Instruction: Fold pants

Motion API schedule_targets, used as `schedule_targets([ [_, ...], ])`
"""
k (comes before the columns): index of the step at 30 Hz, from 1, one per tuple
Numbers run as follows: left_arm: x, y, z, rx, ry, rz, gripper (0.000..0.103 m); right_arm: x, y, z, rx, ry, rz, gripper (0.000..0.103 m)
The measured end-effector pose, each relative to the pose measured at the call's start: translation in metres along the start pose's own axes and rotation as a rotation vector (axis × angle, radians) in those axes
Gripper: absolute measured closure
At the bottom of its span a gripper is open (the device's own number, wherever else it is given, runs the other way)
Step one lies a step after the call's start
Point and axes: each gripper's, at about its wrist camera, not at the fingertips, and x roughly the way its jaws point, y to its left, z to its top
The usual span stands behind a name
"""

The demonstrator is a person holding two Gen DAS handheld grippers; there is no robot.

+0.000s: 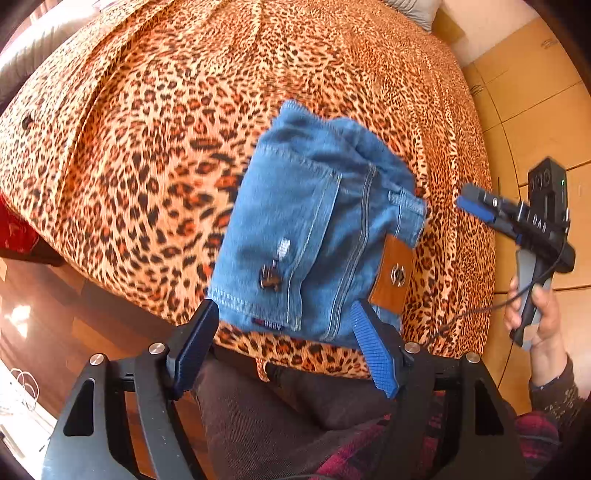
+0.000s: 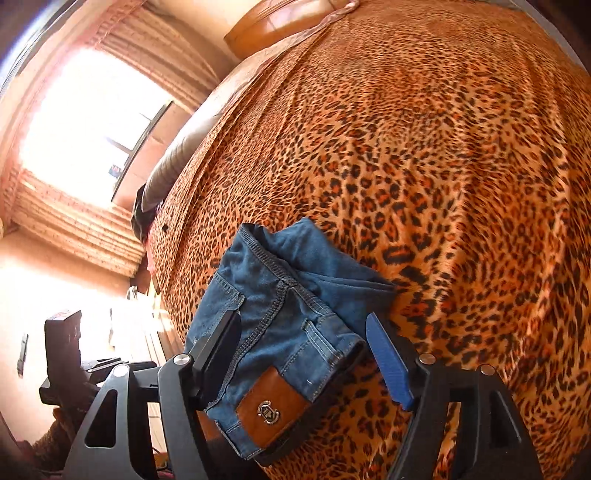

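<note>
The blue denim pants (image 1: 314, 221) lie folded into a compact bundle on the leopard-print bed cover (image 1: 147, 129), near its front edge; a brown leather patch (image 1: 393, 275) faces up. My left gripper (image 1: 284, 314) is open, its fingers either side of the bundle's near edge, holding nothing. My right gripper (image 1: 476, 205) shows to the right, off the pants, seemingly open. In the right wrist view the pants (image 2: 280, 325) lie between my open right gripper (image 2: 303, 328) fingers, apparently not clamped.
The bed cover (image 2: 443, 184) spreads wide behind the pants. Wooden wardrobe doors (image 1: 535, 92) stand to the right, wooden floor (image 1: 55, 314) to the left. A bright window (image 2: 92, 122) and a headboard (image 2: 280, 22) show in the right wrist view. My legs are below the left gripper.
</note>
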Motion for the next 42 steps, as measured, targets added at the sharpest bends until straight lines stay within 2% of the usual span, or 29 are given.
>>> schedule_targets([
  [2, 0.009, 0.008, 0.024, -0.020, 0.011, -0.009, 0.028, 0.000, -0.018, -0.017, 0.099, -0.010, 0.002, 0.030],
  [6, 0.039, 0.011, 0.057, -0.045, 0.086, -0.091, 0.028, 0.015, -0.032, -0.052, 0.262, -0.011, 0.008, 0.030],
  [12, 0.056, 0.008, 0.081, 0.074, 0.148, -0.074, 0.028, 0.044, -0.009, -0.077, 0.359, -0.027, -0.023, 0.030],
  [19, 0.070, 0.045, 0.112, 0.103, 0.242, -0.162, 0.028, 0.069, 0.003, -0.097, 0.531, -0.124, -0.074, 0.030],
  [22, 0.080, 0.044, 0.118, 0.139, 0.302, -0.212, 0.028, 0.079, 0.015, -0.102, 0.569, -0.166, -0.113, 0.030],
  [24, 0.083, 0.036, 0.119, 0.197, 0.313, -0.196, 0.028, 0.083, 0.025, -0.103, 0.596, -0.189, -0.138, 0.030],
  [26, 0.080, 0.025, 0.116, 0.264, 0.274, -0.141, 0.028, 0.089, 0.038, -0.107, 0.622, -0.207, -0.165, 0.030],
  [29, 0.069, 0.011, 0.112, 0.360, 0.144, -0.026, 0.028, 0.090, 0.054, -0.116, 0.628, -0.212, -0.219, 0.030],
  [32, 0.066, 0.000, 0.106, 0.430, 0.059, 0.039, 0.028, 0.087, 0.061, -0.122, 0.633, -0.208, -0.249, 0.030],
  [37, 0.073, -0.014, 0.098, 0.481, 0.065, 0.062, 0.028, 0.076, 0.065, -0.130, 0.644, -0.215, -0.268, 0.030],
  [42, 0.077, -0.017, 0.094, 0.475, 0.073, 0.079, 0.028, 0.075, 0.063, -0.123, 0.624, -0.204, -0.265, 0.030],
])
